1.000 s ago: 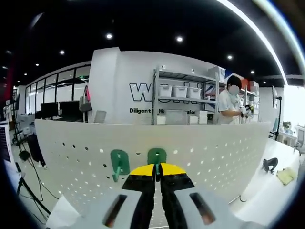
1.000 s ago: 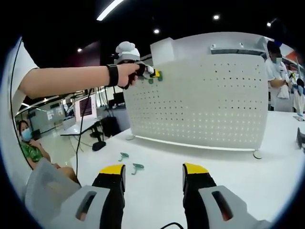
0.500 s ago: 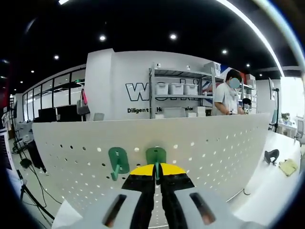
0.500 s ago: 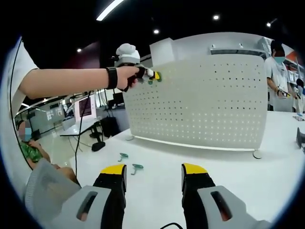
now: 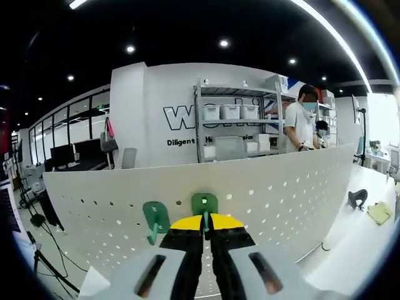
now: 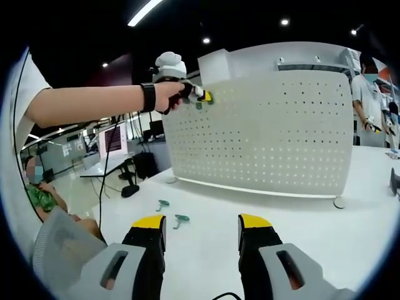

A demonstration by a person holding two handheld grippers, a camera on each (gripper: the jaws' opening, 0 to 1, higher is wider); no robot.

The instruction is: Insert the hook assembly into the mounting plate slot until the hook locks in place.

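Observation:
In the left gripper view, my left gripper point(image 5: 207, 219) is shut on a green hook point(image 5: 204, 205) pressed against the upper part of the white pegboard plate point(image 5: 281, 194). A second green hook point(image 5: 155, 219) hangs on the board just to its left. In the right gripper view, my right gripper point(image 6: 201, 224) stands open over the white table, nothing between its jaws. The left gripper point(image 6: 199, 95), held by a person's hand, is at the pegboard's point(image 6: 275, 131) top left corner. Two loose green hooks point(image 6: 172, 212) lie on the table before the board.
The white table point(image 6: 300, 219) runs under the pegboard. A person point(image 5: 302, 122) stands by shelves with bins point(image 5: 231, 112) behind the board. Another person point(image 6: 36, 190) sits at the left. A dark object point(image 5: 356, 199) and a yellow-green item point(image 5: 379, 212) lie on the table at the right.
The left gripper view has shifted slightly, so more of the board's top edge shows lower. The hook stays held against the board. The right gripper has not moved.

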